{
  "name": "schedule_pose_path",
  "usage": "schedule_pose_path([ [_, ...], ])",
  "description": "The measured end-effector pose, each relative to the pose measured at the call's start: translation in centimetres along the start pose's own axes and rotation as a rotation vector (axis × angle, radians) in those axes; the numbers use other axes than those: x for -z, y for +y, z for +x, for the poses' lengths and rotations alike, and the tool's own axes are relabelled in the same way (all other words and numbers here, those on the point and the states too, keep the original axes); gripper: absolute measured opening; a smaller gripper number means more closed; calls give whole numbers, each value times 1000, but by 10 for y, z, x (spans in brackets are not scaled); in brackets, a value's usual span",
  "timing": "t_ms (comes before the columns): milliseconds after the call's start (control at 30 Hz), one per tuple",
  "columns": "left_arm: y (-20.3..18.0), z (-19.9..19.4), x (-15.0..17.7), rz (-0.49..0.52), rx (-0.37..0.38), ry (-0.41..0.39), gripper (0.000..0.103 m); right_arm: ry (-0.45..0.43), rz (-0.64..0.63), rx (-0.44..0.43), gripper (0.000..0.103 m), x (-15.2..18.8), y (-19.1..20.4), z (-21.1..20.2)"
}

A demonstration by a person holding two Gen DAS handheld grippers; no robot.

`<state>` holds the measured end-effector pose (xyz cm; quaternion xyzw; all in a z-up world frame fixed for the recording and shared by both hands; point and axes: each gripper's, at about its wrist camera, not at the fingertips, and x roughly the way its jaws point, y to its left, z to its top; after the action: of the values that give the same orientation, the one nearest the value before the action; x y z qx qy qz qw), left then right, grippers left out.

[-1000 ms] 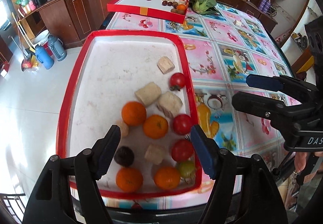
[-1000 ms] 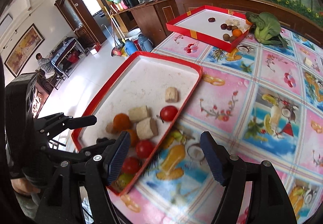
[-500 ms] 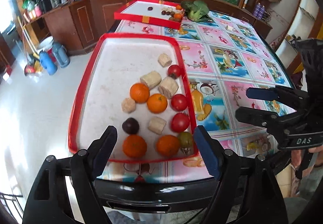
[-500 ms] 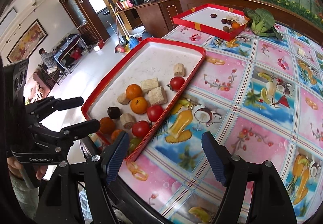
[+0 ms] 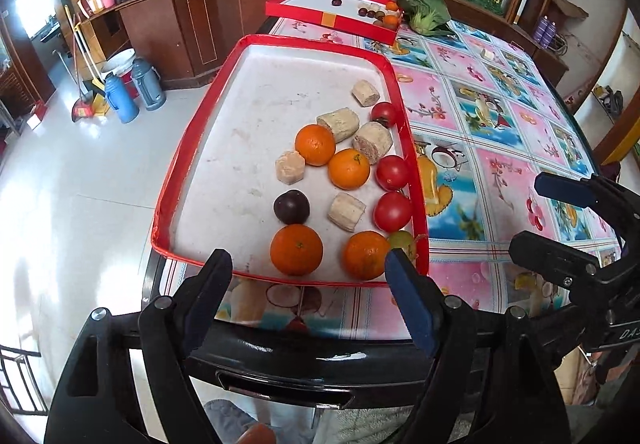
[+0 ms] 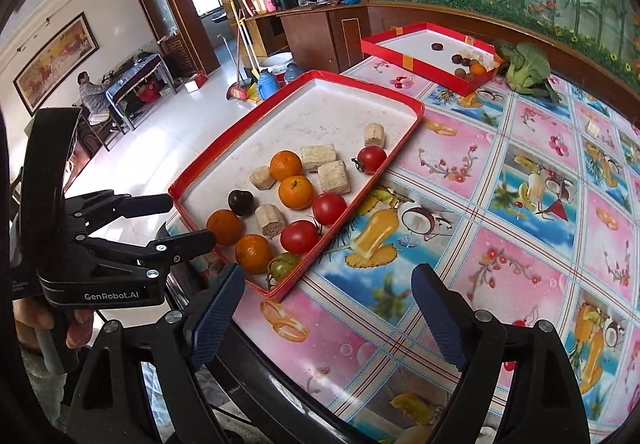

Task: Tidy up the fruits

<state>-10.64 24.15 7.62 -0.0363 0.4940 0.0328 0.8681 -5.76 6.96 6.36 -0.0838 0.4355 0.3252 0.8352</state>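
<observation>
A red-rimmed white tray (image 5: 256, 43) (image 6: 320, 77) at the table's near corner holds several oranges (image 5: 296, 250) (image 6: 296, 191), red tomatoes (image 5: 392, 209) (image 6: 329, 207), a dark plum (image 5: 291, 206) (image 6: 241, 202), a green tomato (image 6: 283, 264) and beige cut pieces (image 5: 346, 211). My left gripper (image 5: 310, 272) is open and empty, held off the table's near edge just short of the tray. My right gripper (image 6: 328, 288) is open and empty, above the table edge right of the tray's near corner. Each gripper shows in the other's view, the right (image 5: 560, 219) and the left (image 6: 176, 219).
A second red tray (image 5: 332, 9) (image 6: 424, 51) with a few fruits sits at the far end, a leafy green vegetable (image 5: 424, 13) (image 6: 524, 69) beside it. The table has a patterned cloth (image 6: 520, 203) and a black rim (image 5: 320, 360). Floor, thermoses and cabinets lie to the left.
Both grippers have pulled back towards me from over the tray to the table's near edge. Both stayed open and empty. The fruits have not moved.
</observation>
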Motion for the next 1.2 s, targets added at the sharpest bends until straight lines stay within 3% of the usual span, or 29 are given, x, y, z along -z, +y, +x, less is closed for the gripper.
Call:
schedule_pose_path([
  [333, -1, -1, 4, 10, -20, 4, 79, 5, 43, -8, 90, 1, -2, 0],
  [1200, 0, -4, 8, 9, -11, 17, 79, 2, 11, -14, 90, 5, 9, -1],
])
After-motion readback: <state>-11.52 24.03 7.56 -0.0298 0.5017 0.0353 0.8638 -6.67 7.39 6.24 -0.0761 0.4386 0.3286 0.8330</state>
